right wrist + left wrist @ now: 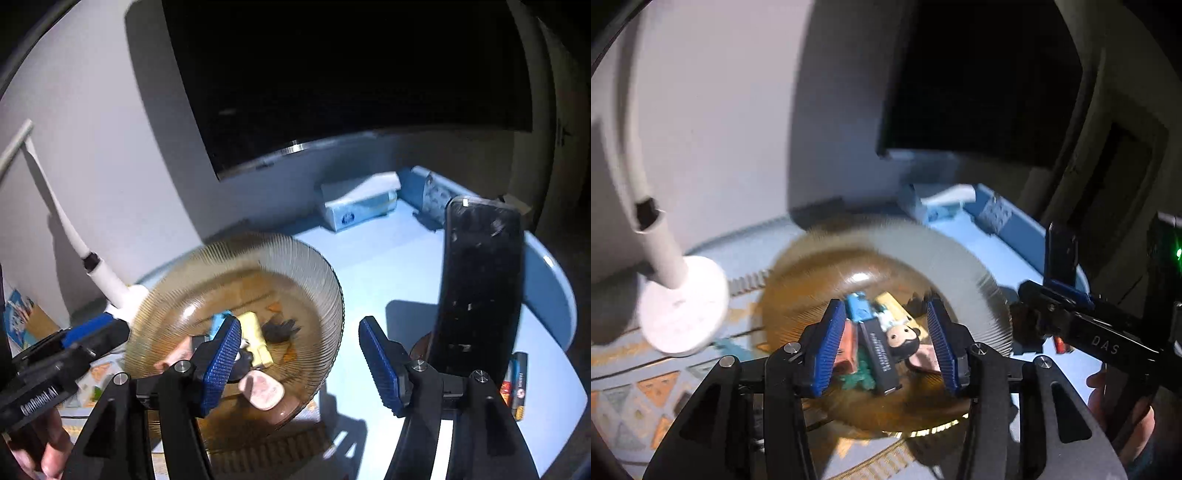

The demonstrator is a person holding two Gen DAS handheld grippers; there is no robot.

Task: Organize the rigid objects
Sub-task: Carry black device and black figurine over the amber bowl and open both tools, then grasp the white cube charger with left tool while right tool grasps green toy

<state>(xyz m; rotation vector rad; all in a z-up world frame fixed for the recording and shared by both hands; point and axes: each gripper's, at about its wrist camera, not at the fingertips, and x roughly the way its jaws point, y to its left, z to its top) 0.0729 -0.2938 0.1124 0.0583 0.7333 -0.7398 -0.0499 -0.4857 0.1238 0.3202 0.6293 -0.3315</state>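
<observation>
1. The bowl (236,317) is amber ribbed glass, wide and shallow, with a blurred rim; it sits on the surface (388,266), part over a patterned cloth (646,398).
2. In the bowl lie small items: a black stick (879,354) with print too small to read, a blue piece (857,306), a yellow block (255,339), an orange-pink piece (849,347), a monkey figure (901,336) and a pink eraser-like lump (262,391).
3. The left gripper (886,343) hangs over the bowl, jaws apart around the pile, gripping nothing.
4. The right gripper (299,365) is at the bowl's right rim, jaws wide apart and empty.
5. Right of the bowl a black remote (480,288) stands steeply; its lower end is hidden behind the gripper. Batteries (517,384) lie by it, half covered.
6. Behind the bowl are a tissue box (354,210) and a dark screen (351,81); left of it stands a white lamp base (683,306).
</observation>
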